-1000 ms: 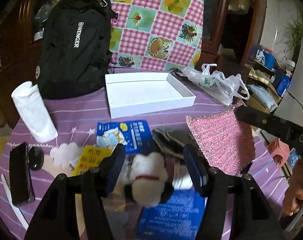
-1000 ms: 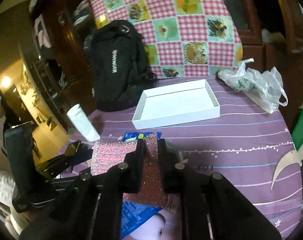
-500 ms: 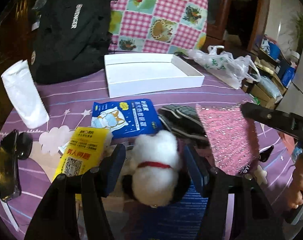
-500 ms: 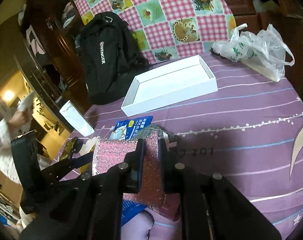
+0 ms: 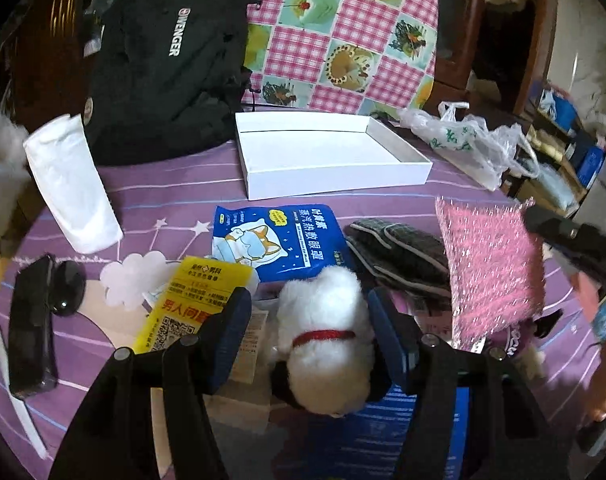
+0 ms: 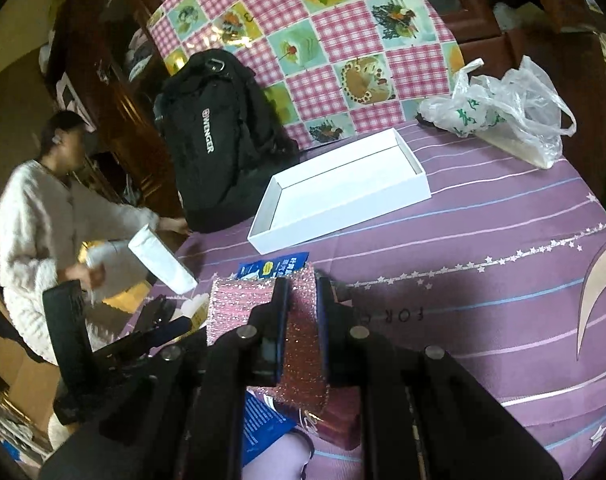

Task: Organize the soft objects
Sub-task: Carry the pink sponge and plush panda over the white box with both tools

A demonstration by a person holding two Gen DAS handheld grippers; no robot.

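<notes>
Left gripper (image 5: 309,322): jaws apart, straddling white plush (image 5: 327,340). Left pad clear of the fur; right pad looks near or touching, cannot tell. Not a grip yet. Plush lies at 6 o'clock of the table (image 5: 163,192), on top of flat packets.

Right gripper (image 6: 299,320): clamped on pink sponge (image 6: 303,344), held off the table at 3 o'clock in the left view.

White box (image 5: 327,160) empty at 12 o'clock, likely the destination.

Risks:
- Closing on fur only: plush squashes and slips out on lift.
- Jaws reaching low could pinch the yellow packet (image 5: 191,304) or blue packet (image 5: 279,240) under the plush and drag them along.
- Sponge hangs from one edge; a swing may brush the dark cloth (image 5: 399,256).
</notes>
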